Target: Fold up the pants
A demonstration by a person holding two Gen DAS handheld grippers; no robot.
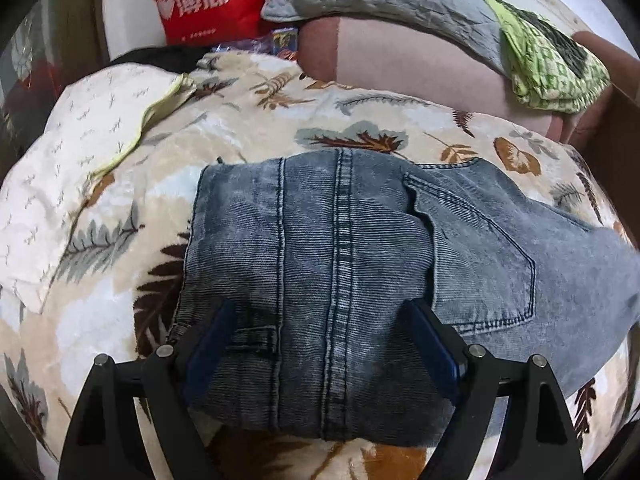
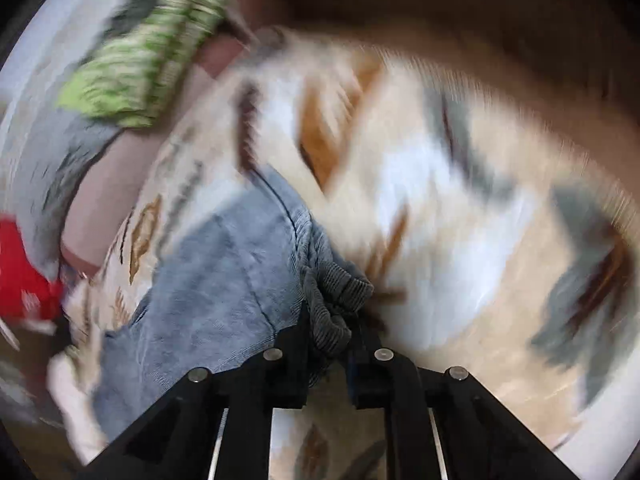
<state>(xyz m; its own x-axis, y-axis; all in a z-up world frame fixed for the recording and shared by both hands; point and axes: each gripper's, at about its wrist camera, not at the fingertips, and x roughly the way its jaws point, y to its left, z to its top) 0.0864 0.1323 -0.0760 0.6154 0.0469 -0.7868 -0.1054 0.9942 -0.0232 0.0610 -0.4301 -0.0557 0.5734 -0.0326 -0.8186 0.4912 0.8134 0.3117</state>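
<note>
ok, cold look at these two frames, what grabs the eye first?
The grey-blue jeans fill the middle of the left wrist view, folded on a leaf-print blanket, with the left gripper open, its fingers either side of them. In the blurred right wrist view, the right gripper is shut on a bunched edge of the jeans. A red bag stands out at the back.

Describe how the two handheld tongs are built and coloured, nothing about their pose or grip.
Both tongs, left tongs and right tongs, are matte black angular linkages with round silver pivot pins. The left's fingers carry dark blue pads; a sliver of blue shows on the right. Pale rods run under the right's arms. No cables, markings or sleeves are visible.
</note>
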